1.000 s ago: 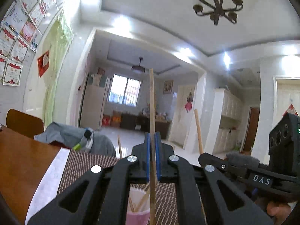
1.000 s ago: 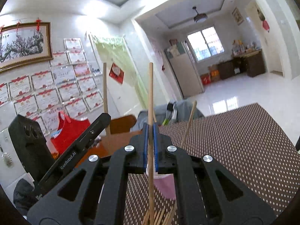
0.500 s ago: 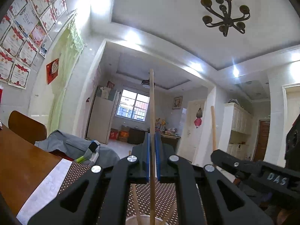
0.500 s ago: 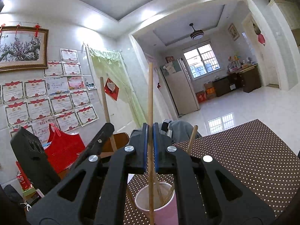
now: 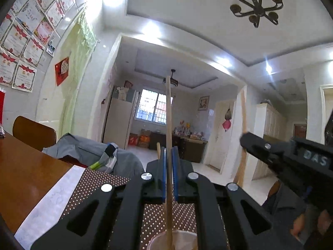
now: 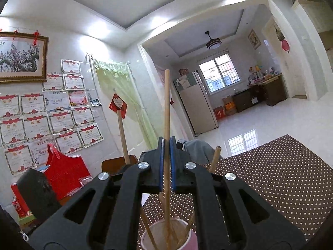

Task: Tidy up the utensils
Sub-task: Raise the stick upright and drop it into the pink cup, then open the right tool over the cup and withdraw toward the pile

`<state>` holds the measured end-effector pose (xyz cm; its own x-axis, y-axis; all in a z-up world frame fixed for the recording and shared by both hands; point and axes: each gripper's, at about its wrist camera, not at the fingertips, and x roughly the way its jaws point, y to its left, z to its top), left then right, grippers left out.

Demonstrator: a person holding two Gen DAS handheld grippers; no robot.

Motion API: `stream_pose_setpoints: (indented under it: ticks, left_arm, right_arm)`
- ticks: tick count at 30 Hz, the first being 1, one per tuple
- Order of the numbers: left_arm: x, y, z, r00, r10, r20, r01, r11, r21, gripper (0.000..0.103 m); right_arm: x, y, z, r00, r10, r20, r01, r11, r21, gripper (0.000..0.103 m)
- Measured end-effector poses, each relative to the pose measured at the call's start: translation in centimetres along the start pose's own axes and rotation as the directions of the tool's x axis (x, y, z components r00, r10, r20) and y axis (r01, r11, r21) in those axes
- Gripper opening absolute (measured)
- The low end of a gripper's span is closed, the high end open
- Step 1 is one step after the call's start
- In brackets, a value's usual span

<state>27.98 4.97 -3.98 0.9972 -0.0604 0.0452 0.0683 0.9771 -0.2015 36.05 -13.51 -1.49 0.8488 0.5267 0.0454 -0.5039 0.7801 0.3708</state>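
My left gripper is shut on an upright wooden chopstick; its lower end reaches into a pink cup at the bottom edge. My right gripper is shut on another upright chopstick, whose lower end stands inside the pink cup with several other chopsticks. The right gripper also shows in the left wrist view at the right, with its chopstick. The left gripper's chopstick shows at the left of the right wrist view.
A brown dotted placemat lies under the cup on a wooden table. A grey jacket hangs on a chair at the far table edge. A red bag and a red can stand at the left.
Both grippers tilted upward and came lower over the cup. The cup has slid toward the bottom edge of both views and both chopstick tips have gone into it.
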Motion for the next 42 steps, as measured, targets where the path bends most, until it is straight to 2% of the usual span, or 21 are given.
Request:
stream_pose_setpoints:
  ticks: [6,7,8,14,17,25,36,42]
  left_arm:
    - [-0.4,0.2,-0.1,0.998,-0.016,-0.055,0.016,1.0,0.011,0.007]
    - [-0.4,0.2,-0.1,0.998,-0.017,-0.058,0.018,1.0,0.007,0.011]
    - [-0.6,0.3,0.0,0.998,-0.021,-0.064,0.021,1.0,0.0,0.022]
    - [-1.5,0.5,0.3,0.996,-0.029,-0.083,0.028,1.0,-0.01,0.024]
    - [-2.0,0.6,0.6,0.995,-0.026,-0.093,0.024,1.0,-0.015,0.032]
    - [-3.9,0.6,1.3,0.992,0.016,-0.123,-0.013,1.0,0.025,0.037]
    - [-5.9,0.4,1.6,0.984,0.04,-0.174,-0.029,0.998,0.062,0.039]
    - [-7.0,0.0,1.4,0.972,0.043,-0.232,-0.025,0.997,0.08,0.047]
  right_arm:
    - [1.0,0.6,-0.5,1.0,-0.009,-0.011,0.009,1.0,-0.019,0.006]
    - [1.0,0.7,-0.6,1.0,-0.01,-0.013,0.01,1.0,-0.023,0.006]
    - [1.0,0.8,-0.7,1.0,-0.013,-0.017,0.012,0.999,-0.03,0.006]
    - [0.6,0.8,-1.1,0.999,-0.025,-0.039,0.024,0.999,-0.037,0.006]
    - [0.2,1.1,-1.4,0.999,-0.032,-0.041,0.03,0.998,-0.052,0.006]
    - [-0.4,1.6,-2.7,0.994,-0.053,-0.094,0.046,0.996,-0.079,0.006]
    - [-1.9,2.0,-4.1,0.98,-0.102,-0.17,0.085,0.991,-0.107,0.006]
    - [-2.3,2.7,-4.6,0.968,-0.126,-0.218,0.102,0.988,-0.119,0.007]
